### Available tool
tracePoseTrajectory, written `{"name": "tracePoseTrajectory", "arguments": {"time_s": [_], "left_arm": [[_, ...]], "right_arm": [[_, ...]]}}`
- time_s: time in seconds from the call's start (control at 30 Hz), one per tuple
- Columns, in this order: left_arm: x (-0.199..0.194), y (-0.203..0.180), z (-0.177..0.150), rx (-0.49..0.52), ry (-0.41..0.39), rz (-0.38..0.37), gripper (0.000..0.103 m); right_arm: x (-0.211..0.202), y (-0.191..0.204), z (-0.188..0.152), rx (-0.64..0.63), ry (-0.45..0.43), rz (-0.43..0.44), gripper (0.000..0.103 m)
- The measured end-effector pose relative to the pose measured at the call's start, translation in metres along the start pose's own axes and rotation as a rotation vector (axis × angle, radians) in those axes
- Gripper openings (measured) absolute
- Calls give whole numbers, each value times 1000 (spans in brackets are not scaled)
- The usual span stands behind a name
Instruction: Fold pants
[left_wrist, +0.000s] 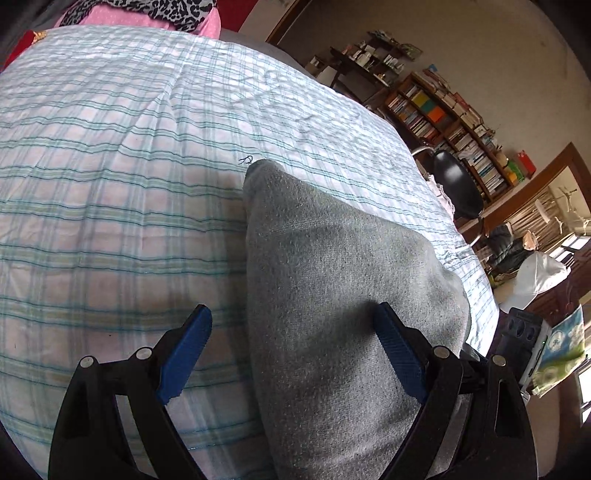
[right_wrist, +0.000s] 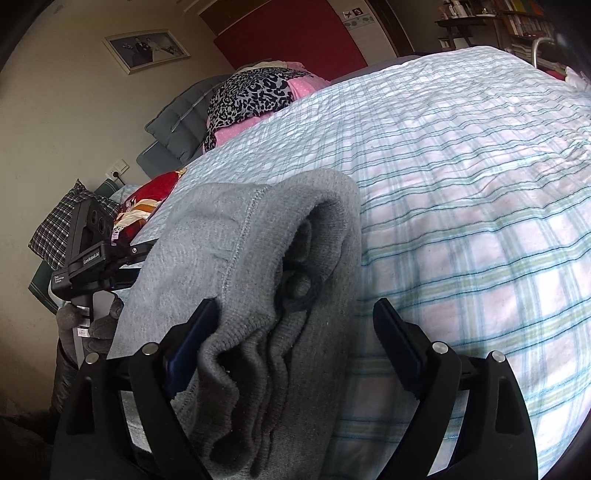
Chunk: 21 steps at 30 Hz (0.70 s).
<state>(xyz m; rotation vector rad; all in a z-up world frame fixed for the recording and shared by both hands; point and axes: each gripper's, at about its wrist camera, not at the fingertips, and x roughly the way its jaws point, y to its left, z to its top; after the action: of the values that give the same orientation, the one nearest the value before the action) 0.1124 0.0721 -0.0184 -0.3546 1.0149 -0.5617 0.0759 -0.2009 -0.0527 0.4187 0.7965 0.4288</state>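
Grey knitted pants (left_wrist: 332, 295) lying in a folded, bunched heap on a bed spread with a crinkled white sheet checked in teal and green (left_wrist: 110, 184). Left gripper (left_wrist: 291, 317) with jaws spread wide – grey cloth filling the gap and lying against the blue pad of the right-hand finger (left_wrist: 399, 354), the left-hand pad over bare sheet, nothing pinched. Right gripper (right_wrist: 295, 314) also wide apart; ribbed waistband folds draped over its left finger (right_wrist: 192, 343), the other finger clear above the sheet – no grip. Leopard-print cloth over pink spotted fabric (right_wrist: 255, 92) at the head of the bed. Wooden bookshelf crammed with books (left_wrist: 450, 125) against the far wall.
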Motion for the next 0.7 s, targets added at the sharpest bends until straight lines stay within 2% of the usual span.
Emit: {"name": "tracePoseTrajectory", "arguments": {"time_s": [0.23,0.43,0.57,0.7], "left_arm": [[-5,10,-18,-9,43,-80,91],[-12,-2,-34,63,74,-146,93],[-7,-5,-38,82,77,-149,98],[-2,-10,-40,87,56,-162,97]], "right_arm": [[13,5,9,-68,59,-4,94],[19,6,13,-71,87,25,93],[21,4,14,-75,105,52,87],[23,2,17,-78,116,80,77]]}}
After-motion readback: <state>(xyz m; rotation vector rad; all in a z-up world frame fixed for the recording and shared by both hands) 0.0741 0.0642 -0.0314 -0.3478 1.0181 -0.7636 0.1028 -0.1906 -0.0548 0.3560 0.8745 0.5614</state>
